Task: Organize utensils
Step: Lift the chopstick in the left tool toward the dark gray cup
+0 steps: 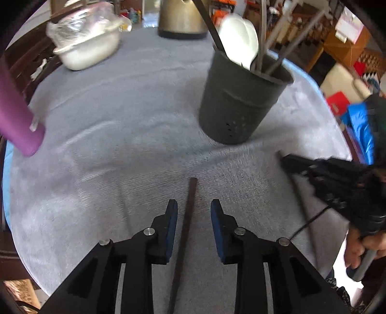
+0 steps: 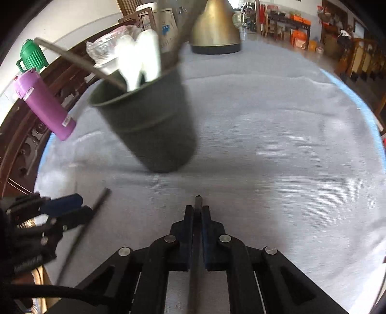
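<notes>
A dark grey utensil cup [image 1: 241, 101] [image 2: 154, 125] stands on the grey cloth and holds white spoons [image 1: 238, 38] [image 2: 140, 60] and several dark sticks. My left gripper [image 1: 193, 204] [image 2: 83, 205] is open low over the cloth. A dark chopstick [image 1: 187, 229] [image 2: 84, 227] lies on the cloth between its pads, with a gap on each side. My right gripper [image 2: 197, 209] [image 1: 286, 159] is shut on a second dark chopstick [image 2: 198, 200], whose tip pokes out just past the pads. It sits to the right of the left gripper, in front of the cup.
A purple bottle [image 1: 17, 116] [image 2: 45, 106] stands at the table's left edge. A white dish under plastic wrap [image 1: 86, 46] and a brass-coloured kettle [image 1: 181, 19] [image 2: 214, 26] sit at the back. A green jug [image 2: 31, 55] is beyond the table. A person's hand [image 1: 361, 246] grips the right handle.
</notes>
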### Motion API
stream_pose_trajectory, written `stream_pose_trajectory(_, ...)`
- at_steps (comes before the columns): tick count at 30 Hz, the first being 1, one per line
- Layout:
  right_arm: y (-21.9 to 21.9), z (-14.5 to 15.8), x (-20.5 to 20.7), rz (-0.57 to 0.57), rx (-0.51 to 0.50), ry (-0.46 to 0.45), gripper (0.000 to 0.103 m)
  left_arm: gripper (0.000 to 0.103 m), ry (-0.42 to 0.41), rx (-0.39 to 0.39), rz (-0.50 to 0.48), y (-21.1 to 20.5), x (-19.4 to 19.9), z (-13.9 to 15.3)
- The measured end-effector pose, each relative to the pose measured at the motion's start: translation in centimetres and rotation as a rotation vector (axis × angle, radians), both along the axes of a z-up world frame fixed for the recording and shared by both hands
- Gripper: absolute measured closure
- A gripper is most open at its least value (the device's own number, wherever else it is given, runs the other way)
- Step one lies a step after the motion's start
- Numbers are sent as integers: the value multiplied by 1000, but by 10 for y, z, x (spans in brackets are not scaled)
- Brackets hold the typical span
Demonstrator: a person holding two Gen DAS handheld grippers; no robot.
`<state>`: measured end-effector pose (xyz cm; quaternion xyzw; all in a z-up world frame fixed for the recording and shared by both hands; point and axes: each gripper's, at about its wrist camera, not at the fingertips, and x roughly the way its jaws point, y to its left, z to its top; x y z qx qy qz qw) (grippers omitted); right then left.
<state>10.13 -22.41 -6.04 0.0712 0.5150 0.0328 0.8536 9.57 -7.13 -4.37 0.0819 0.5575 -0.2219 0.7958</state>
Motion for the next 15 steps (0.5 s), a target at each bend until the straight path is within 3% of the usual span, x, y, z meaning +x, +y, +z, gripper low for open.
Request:
stream_pose_trajectory(5,-27,-3,-1,-20,4,55,96,74,-2,64,-21,-26,18,-14)
stream_pose_trajectory(7,-30,-2,1,-24,-1,75,96,80,5,66,-14,-28,23,-14)
stream_pose_trajectory(9,-33,-2,3,-15,-11,99,94,92,-1,86,-13,-30,27,-14)
stream_pose_trajectory(12,-29,-3,7,-1,-14,133,94,95,3,90,-22,-29,33,-11)
stream_pose_trajectory(15,-26,-3,4,22,-25,106,94,96,4,88,-15,-28,34,-7)
